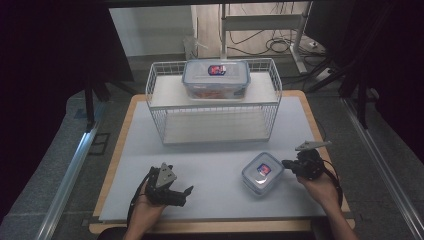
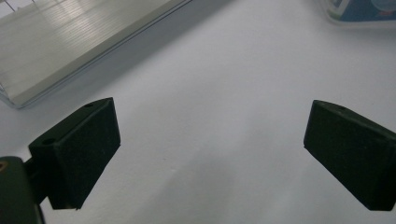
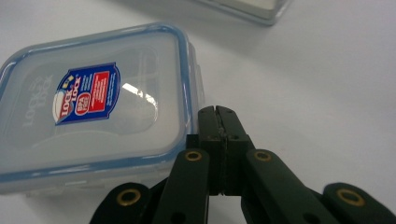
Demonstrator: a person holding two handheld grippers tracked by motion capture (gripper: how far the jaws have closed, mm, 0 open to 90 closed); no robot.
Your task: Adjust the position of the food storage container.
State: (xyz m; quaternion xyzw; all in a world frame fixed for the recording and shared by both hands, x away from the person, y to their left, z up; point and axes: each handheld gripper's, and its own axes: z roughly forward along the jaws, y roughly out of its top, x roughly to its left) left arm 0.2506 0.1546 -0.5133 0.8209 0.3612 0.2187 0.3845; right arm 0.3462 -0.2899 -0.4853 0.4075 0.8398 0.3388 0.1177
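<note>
1. Small square clear plastic container with blue-rimmed lid (image 3: 93, 107): glossy, smooth, light glints on lid; glossy printed blue-red label.
2. Large rectangular clear plastic container with blue-rimmed lid (image 1: 216, 78): same glossy look.
3. White wire basket rack (image 1: 156, 102): thin coated metal wire, smooth pale shelf boards.
4. Pale grey table mat (image 1: 210, 165): matt, smooth, over light wooden tabletop edge (image 1: 119, 145).
5. Right gripper (image 3: 218, 122): black matt plastic links, brass-coloured rivets.
6. Left gripper (image 2: 210, 149): matt black pads (image 2: 79, 149), faintly grainy.
</note>
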